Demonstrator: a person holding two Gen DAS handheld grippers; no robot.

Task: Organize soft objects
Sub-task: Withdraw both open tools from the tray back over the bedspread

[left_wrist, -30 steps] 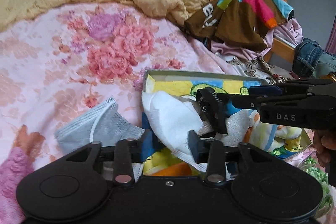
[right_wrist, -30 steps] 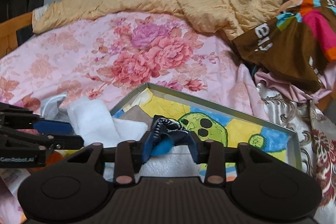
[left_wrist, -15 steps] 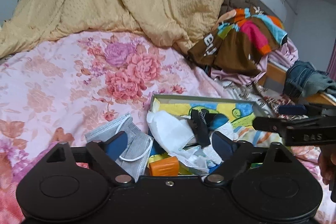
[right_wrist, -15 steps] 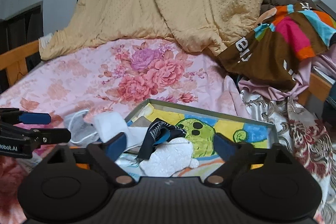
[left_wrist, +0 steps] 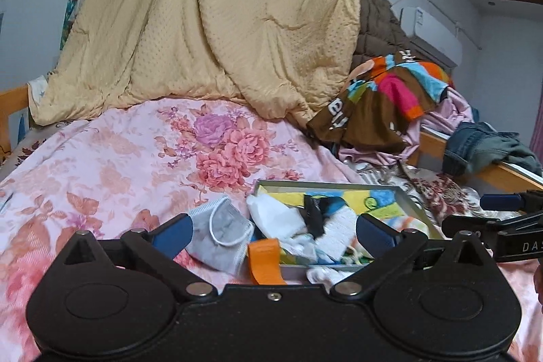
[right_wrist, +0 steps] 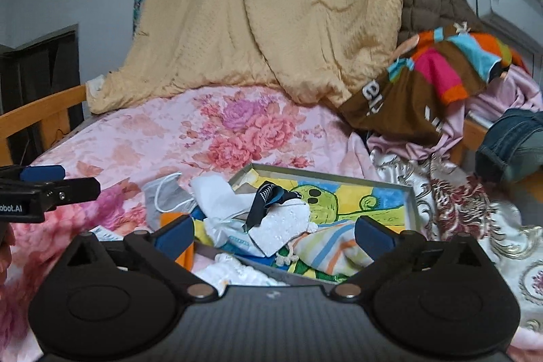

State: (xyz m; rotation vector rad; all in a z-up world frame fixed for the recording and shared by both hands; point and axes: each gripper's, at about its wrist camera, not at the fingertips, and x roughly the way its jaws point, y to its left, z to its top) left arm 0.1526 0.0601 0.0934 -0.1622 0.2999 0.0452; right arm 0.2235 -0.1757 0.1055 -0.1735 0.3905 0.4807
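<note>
A metal tray (left_wrist: pixel 325 183) (right_wrist: pixel 412 209) with a cartoon picture lies on the pink floral bedspread. In it are a white cloth (left_wrist: pixel 275 216) (right_wrist: pixel 217 195), a black-and-blue strap (left_wrist: pixel 314 212) (right_wrist: pixel 268 199), a white textured cloth (left_wrist: pixel 339 233) (right_wrist: pixel 285 223) and a striped cloth (right_wrist: pixel 332 246). A grey face mask (left_wrist: pixel 224 236) (right_wrist: pixel 163 195) lies just left of the tray, an orange object (left_wrist: pixel 264 263) beside it. My left gripper (left_wrist: pixel 273 231) (right_wrist: pixel 81 179) and right gripper (right_wrist: pixel 275 233) (left_wrist: pixel 463 212) hover short of the tray. Their jaws are opening wide, with nothing between them.
A yellow quilt (left_wrist: pixel 217 33) is heaped at the head of the bed. A brown, bright-patched garment (right_wrist: pixel 424 83) tops a clothes pile at the right. Jeans (left_wrist: pixel 482 145) hang over a wooden bed rail. Another wooden rail (right_wrist: pixel 40 111) borders the left side.
Both grippers opened from a partly closed stance, letting go of the white cloth and the black-and-blue strap over the tray, then drew back and upward. The tray now looks smaller and farther.
</note>
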